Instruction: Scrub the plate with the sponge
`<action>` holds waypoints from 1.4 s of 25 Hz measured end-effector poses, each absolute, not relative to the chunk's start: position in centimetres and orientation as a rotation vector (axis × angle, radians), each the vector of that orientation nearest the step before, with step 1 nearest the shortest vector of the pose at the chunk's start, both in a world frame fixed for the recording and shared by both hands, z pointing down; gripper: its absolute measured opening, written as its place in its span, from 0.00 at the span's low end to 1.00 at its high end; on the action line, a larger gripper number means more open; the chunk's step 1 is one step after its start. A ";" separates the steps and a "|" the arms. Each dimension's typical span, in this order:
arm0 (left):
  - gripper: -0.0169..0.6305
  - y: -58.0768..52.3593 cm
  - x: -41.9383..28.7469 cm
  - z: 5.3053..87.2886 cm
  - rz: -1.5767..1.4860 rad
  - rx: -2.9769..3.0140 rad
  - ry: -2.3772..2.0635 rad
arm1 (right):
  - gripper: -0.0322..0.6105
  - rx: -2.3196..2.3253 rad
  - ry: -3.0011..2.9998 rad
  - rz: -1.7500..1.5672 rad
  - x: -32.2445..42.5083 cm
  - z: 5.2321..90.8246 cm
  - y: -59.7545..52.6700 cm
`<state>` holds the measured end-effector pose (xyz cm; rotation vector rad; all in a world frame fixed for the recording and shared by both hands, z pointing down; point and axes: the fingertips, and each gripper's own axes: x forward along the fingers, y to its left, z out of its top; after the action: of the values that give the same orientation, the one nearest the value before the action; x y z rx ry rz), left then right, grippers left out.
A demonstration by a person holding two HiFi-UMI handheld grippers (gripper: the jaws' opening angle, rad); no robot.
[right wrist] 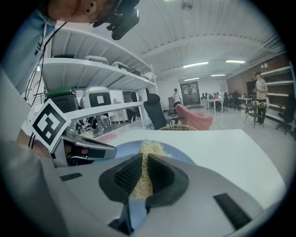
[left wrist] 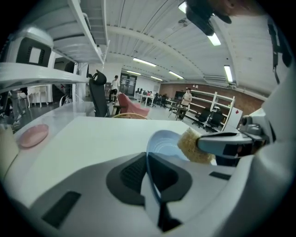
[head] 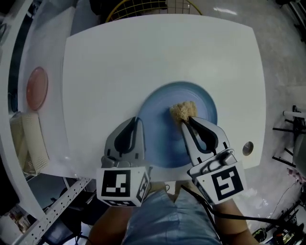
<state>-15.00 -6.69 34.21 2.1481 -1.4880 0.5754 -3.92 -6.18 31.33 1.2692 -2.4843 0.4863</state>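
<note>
A round blue plate [head: 162, 129] lies near the front edge of the white table [head: 162, 52]. My left gripper [head: 137, 123] is shut on the plate's left rim; the thin blue rim [left wrist: 150, 180] runs between its jaws in the left gripper view. My right gripper [head: 187, 119] is shut on a tan sponge [head: 183, 111] that rests on the plate's upper middle. In the right gripper view the sponge [right wrist: 147, 164] is squeezed between the jaws with the plate [right wrist: 182, 156] behind it. From the left gripper view, the sponge [left wrist: 189, 146] sits over the plate [left wrist: 164, 143].
A pink dish [head: 37, 88] and a pale rack [head: 29, 142] sit on the counter at the far left. A small metal disc [head: 247, 148] is set in the table near its right front corner. A wire basket [head: 153, 7] shows beyond the far edge.
</note>
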 end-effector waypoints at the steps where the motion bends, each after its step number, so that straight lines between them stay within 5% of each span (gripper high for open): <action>1: 0.06 -6.8 -14.7 33.4 0.579 2.169 -1.494 | 0.11 1.272 -2.492 0.472 -3.8 30.8 -6.2; 35: 0.06 -6.7 -11.2 29.9 0.650 2.261 -1.453 | 0.11 1.042 -2.652 0.535 -8.0 29.6 -3.2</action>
<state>-11.20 -6.69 29.87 2.2614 -1.4531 0.6500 -8.03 -3.17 29.58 1.0418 -2.6516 0.5350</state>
